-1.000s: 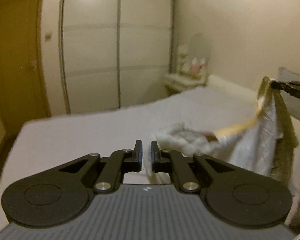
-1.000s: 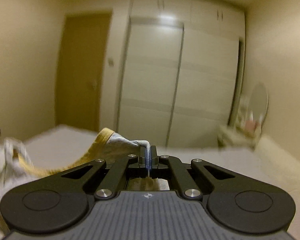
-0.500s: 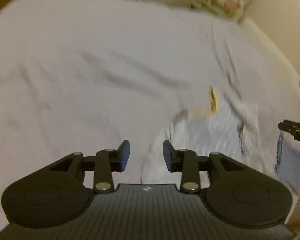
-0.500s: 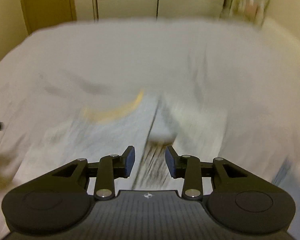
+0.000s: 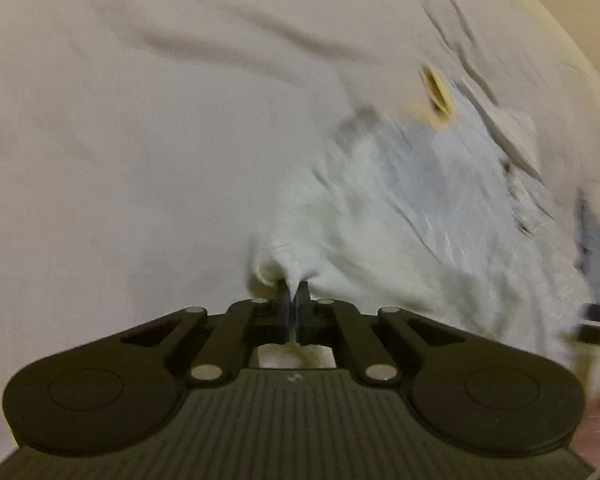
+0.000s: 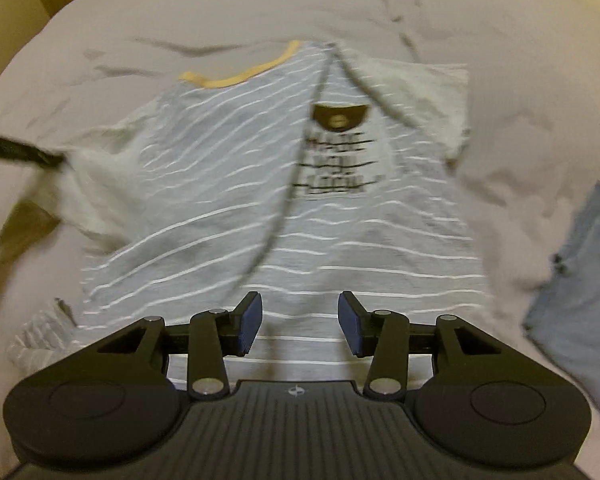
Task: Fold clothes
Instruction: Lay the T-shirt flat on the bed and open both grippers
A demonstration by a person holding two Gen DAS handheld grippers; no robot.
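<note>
Striped T-shirt [image 6: 268, 208] with yellow collar [image 6: 236, 76] lies spread on the white bed [image 6: 380, 12]. Left tongs [image 5: 293, 296] pinch its white sleeve [image 5: 300, 240]; right tongs [image 6: 300, 322] hover spread above the hem. Blue garment [image 6: 576, 280] lies beside.

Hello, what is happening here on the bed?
A person with a gripper in each hand is folding clothes on a bed. A grey striped T-shirt with a yellow collar lies spread out, face up. The left gripper is shut on the white sleeve at the shirt's side. The right gripper hovers open above the hem. A blue garment lies beside it.
</note>
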